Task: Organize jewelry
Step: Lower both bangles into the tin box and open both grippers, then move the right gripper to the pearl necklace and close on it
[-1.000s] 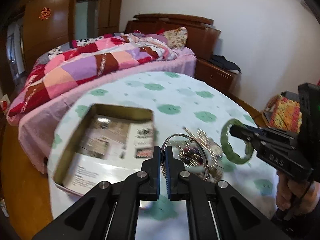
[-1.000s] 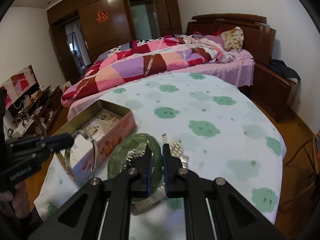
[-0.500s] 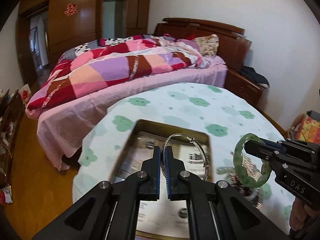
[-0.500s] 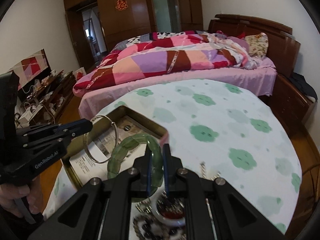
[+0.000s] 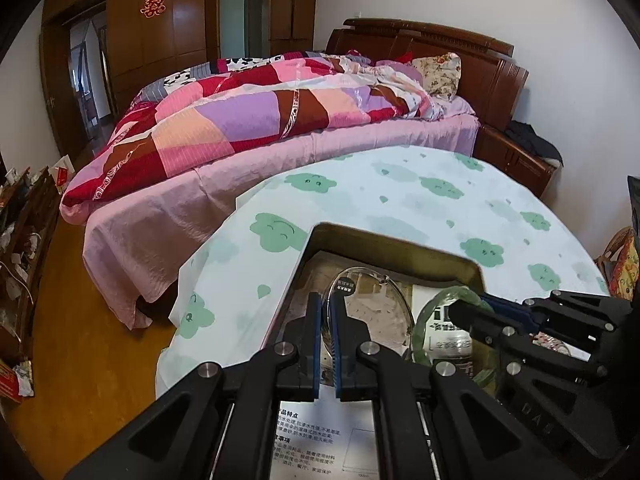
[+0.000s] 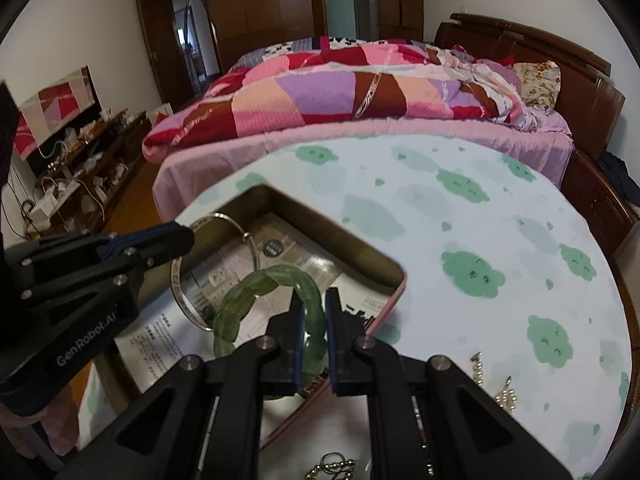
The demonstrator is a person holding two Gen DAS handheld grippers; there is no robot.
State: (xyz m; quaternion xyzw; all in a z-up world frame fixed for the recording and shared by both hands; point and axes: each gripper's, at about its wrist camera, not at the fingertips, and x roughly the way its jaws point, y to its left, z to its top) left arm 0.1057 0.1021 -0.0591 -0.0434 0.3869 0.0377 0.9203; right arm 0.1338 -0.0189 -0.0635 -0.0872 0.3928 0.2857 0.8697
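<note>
While both bangles hang over the open tin (image 6: 394, 280), each is pinched in its own claw: the left gripper (image 5: 326, 344) is clamped tight on the thin silver bangle (image 5: 370, 276), a smooth metal hoop that rises from between its blue-lined pads, and the right gripper (image 6: 312, 344) is closed on the green bangle (image 6: 256, 284), a thick, translucent, jade-like ring with a lobed, scalloped rim. Seen from the right wrist, the silver hoop stands just left of the green ring and the two appear to overlap at their lower edges; whether they touch cannot be told. Beneath both claws the tin is a shallow rectangular metal box with rounded corners, a dull gold inside and a pink outer wall, its floor lined with printed paper sheets (image 5: 316, 436) whose small text is unreadable. To the right of the right claw, loose pale-beaded jewelry (image 6: 502, 390) lies on the tablecloth (image 6: 460, 208), a soft white fabric printed with green clouds; the gripper body cuts off more pieces below. Beyond the table a bed (image 5: 280, 120) carries a patchwork quilt.
</note>
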